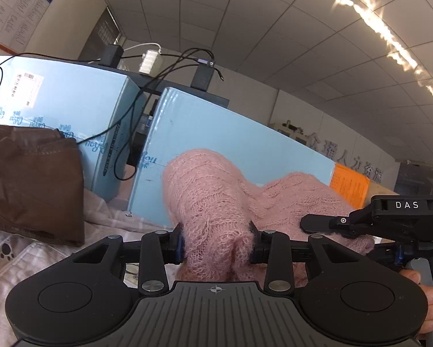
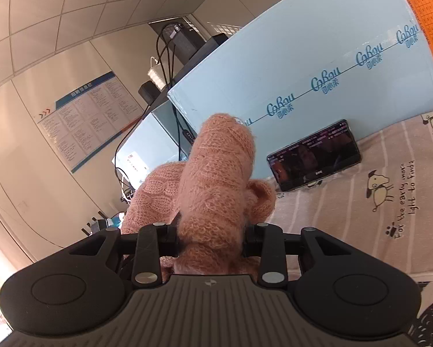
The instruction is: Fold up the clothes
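A fuzzy pink knitted sweater (image 1: 213,196) is held up off the bed by both grippers. My left gripper (image 1: 216,244) is shut on a thick bunch of the knit that rises between its fingers. In the left wrist view the right gripper (image 1: 317,225) reaches in from the right edge onto the same sweater, with a hand on its handle. My right gripper (image 2: 210,238) is shut on another bunched fold of the pink sweater (image 2: 216,179), which stands up like a roll in front of the camera. The fingertips are buried in wool.
A folded brown garment (image 1: 31,185) lies at the left on the patterned bedsheet (image 2: 390,190). Pale blue cardboard boxes (image 1: 230,144) stand close behind, with black cables and chargers on top. A phone (image 2: 314,156) with a lit screen leans against one box.
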{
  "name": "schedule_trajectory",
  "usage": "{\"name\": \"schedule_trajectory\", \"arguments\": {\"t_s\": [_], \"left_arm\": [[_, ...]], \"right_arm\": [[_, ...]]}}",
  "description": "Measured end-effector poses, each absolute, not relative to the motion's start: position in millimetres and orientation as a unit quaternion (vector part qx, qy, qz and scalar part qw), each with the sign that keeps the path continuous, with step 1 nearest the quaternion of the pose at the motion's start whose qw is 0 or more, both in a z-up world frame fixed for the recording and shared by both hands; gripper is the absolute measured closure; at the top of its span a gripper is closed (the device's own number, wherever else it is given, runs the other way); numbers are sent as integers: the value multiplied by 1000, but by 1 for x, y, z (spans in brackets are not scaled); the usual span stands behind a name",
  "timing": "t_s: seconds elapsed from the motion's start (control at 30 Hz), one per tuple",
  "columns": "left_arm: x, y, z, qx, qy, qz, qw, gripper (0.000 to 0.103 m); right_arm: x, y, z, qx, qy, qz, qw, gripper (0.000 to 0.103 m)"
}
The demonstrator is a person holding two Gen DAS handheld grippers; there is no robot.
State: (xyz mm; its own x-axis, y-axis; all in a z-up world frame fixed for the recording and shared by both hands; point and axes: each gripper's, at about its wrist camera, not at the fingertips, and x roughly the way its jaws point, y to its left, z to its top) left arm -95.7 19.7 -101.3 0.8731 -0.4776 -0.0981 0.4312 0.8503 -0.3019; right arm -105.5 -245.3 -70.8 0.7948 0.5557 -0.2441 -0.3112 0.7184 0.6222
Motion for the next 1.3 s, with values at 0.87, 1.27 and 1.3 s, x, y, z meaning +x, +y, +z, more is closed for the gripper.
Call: {"name": "schedule_trajectory", "arguments": {"t_s": [0.87,1.27,1.3], "left_arm": [[-69,-93,-127,19,187,-207,960,17],[-130,-146,-101,81,79,-342,933,5],[-135,-159,-105,105,78,-361,923,5]], "right_arm": [[-159,-375,-129,332,246,70,908,15],[-167,-396,-128,393,199,32,897,13],[-167,-398,-129,398,199,31,895,13]]}}
